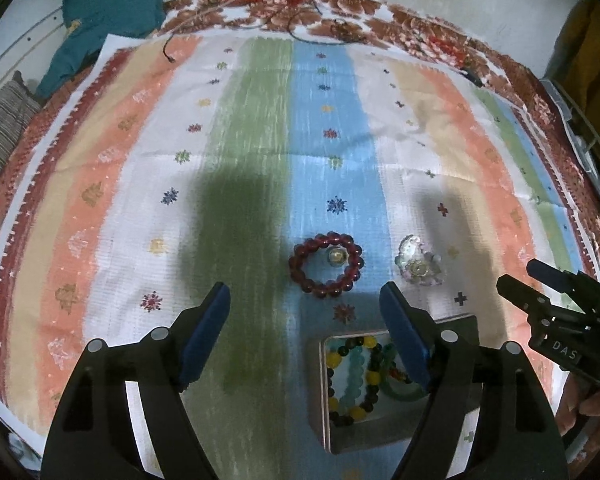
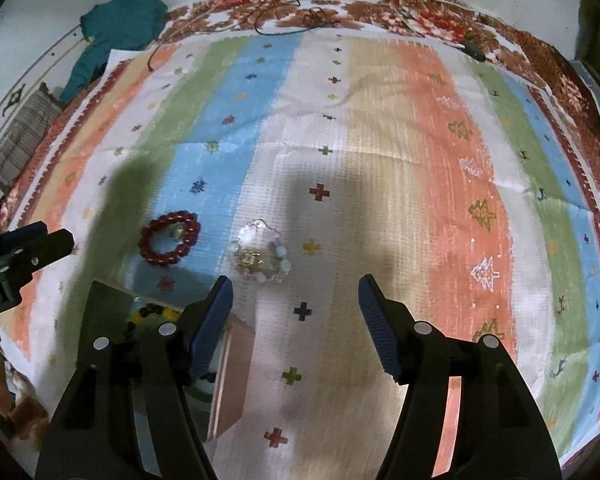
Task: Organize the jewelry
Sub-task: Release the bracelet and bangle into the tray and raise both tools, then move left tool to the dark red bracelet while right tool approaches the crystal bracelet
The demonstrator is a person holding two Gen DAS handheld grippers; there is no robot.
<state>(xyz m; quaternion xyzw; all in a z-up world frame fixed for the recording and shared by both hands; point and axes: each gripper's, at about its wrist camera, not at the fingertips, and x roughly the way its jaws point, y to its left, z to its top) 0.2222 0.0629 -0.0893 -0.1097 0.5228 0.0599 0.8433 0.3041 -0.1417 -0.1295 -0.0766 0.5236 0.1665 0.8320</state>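
Left tool [image 1: 304, 312]: wide, empty. Right tool [image 2: 296, 304]: wide, empty. Red bracelet [image 1: 326, 266] and clear bracelet [image 1: 418, 266]: side by side on striped cloth [image 1: 252, 120]. Box [image 1: 364, 384]: holds beaded bracelets.

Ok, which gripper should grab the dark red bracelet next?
Left. The left gripper is open with the dark red bracelet just ahead; the right gripper faces the pale bracelet.
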